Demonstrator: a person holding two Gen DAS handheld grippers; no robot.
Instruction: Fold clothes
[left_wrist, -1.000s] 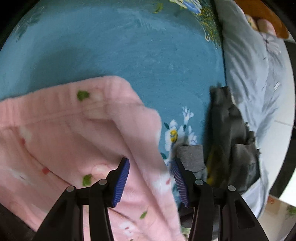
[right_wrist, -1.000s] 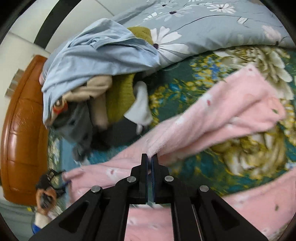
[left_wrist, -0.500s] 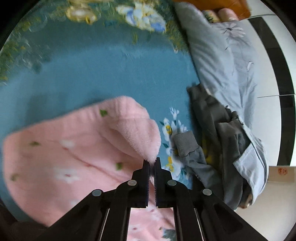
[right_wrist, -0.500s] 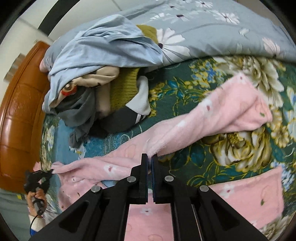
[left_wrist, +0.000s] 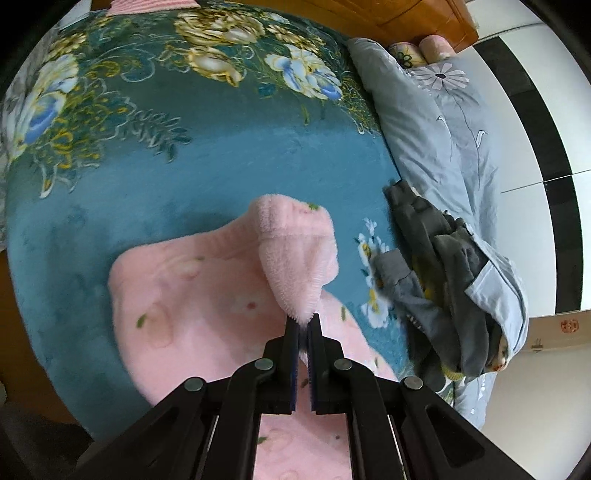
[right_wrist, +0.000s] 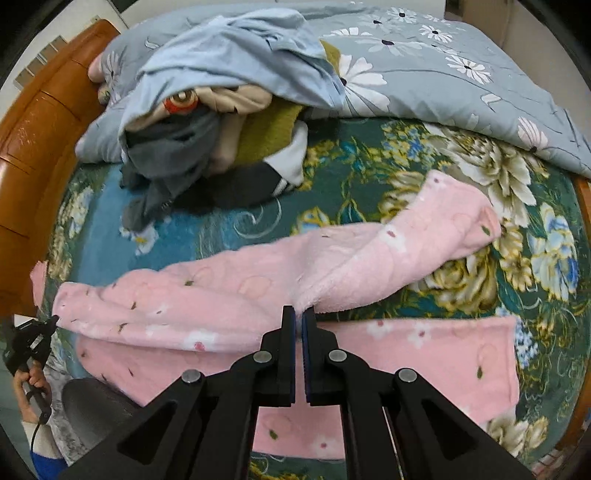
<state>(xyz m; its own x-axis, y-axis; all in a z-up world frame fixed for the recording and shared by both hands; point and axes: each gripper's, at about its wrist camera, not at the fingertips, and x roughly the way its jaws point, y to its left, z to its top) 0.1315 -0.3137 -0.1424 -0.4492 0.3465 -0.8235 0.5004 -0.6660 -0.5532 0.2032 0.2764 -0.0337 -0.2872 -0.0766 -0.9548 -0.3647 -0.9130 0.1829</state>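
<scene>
Bedroom scene: a teal floral blanket (left_wrist: 207, 158) covers the bed, with a grey flowered duvet (right_wrist: 443, 74) along its far side and a heap of unfolded clothes (right_wrist: 221, 122) at far left in the right wrist view. Pink fleece trousers (right_wrist: 221, 295) lie on the blanket nearest the viewer, their long axis running left to right across the right wrist view; one leg rests flat along the near edge, the other is raised and drawn diagonally toward far right. Left gripper (left_wrist: 303, 325), jaws pressed together, pinches a fold of pink fleece at the waist end, lifted clear of the blanket. Right gripper (right_wrist: 298, 314), jaws likewise pressed together, pinches the raised leg about midway along its length. Both tongs thus hold the same edge of the garment, left at the waist, right toward the cuff. Judged step: laying the raised leg over the flat one; the flat leg lies immediately near-side of the right gripper, so that hand has the shorter carry
</scene>
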